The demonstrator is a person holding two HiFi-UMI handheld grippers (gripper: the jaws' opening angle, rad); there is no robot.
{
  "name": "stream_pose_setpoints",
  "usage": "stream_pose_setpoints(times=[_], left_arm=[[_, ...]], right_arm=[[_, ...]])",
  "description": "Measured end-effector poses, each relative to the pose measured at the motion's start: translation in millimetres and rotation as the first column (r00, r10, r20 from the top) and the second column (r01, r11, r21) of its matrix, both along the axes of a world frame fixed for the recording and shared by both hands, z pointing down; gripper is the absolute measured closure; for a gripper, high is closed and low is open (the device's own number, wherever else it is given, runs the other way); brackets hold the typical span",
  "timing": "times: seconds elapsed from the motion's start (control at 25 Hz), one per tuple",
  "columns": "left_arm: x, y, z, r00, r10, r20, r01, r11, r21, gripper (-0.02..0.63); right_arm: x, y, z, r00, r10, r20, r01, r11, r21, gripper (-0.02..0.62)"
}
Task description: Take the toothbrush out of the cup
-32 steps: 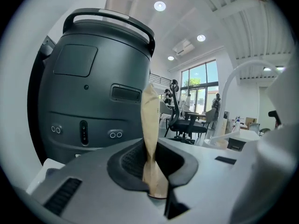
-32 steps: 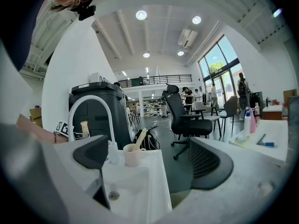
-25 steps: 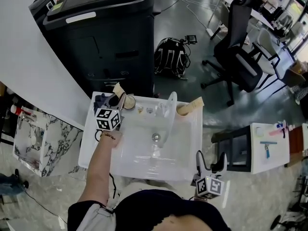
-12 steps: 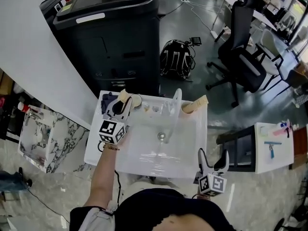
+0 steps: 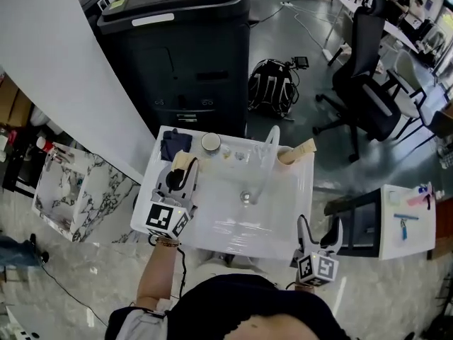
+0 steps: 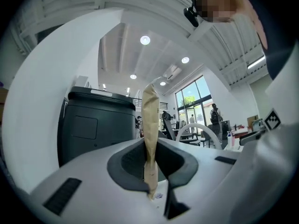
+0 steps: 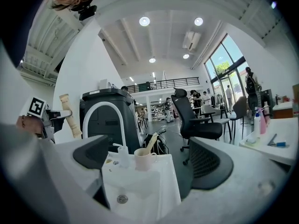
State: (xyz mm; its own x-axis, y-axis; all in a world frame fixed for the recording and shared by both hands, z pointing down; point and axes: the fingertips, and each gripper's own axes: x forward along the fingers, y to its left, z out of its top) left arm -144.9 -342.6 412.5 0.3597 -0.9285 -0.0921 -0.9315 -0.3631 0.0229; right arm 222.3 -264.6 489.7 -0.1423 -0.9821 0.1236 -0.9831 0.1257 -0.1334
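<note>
Between the jaws of the left gripper (image 6: 151, 169), its own view shows a wrapped toothbrush (image 6: 150, 120) pinched tight, while the wide, empty right gripper (image 7: 149, 164) alone sees the cup (image 7: 144, 159) clearly.

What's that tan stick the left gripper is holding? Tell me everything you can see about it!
The toothbrush is a long, flat, light tan stick that looks like wood or paper wrap; no bristles show. It stands nearly upright, pinched near its lower end by the shut left gripper. Nothing else touches it. It is out of the white cup, above the sink's left side.
</note>
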Motion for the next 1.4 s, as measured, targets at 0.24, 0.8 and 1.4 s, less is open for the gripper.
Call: stream_pose_setpoints(times=[0.24, 0.8, 1.4], left_arm=[[-4.0, 45.5, 0.9, 0.997, -0.079, -0.005, 0.078, 0.997, -0.019, 0.565], [16.7, 90.6, 58.9, 0.987, -0.158, -0.020, 0.153, 0.974, -0.165, 0.565], [4.1, 96.0, 63.5, 0.984, -0.175, -0.032, 0.166, 0.968, -0.189, 0.565]], right_arm=[[-5.2, -3.8, -0.3, 0.999, -0.036, -0.011, 0.036, 0.999, 0.010, 0.061], [9.3, -31.0, 0.1, 0.998, -0.050, -0.037, 0.050, 0.999, 0.015, 0.061], [-25.3, -132.9, 44.8, 0.963, -0.266, 0.029, 0.268, 0.959, -0.089, 0.061]])
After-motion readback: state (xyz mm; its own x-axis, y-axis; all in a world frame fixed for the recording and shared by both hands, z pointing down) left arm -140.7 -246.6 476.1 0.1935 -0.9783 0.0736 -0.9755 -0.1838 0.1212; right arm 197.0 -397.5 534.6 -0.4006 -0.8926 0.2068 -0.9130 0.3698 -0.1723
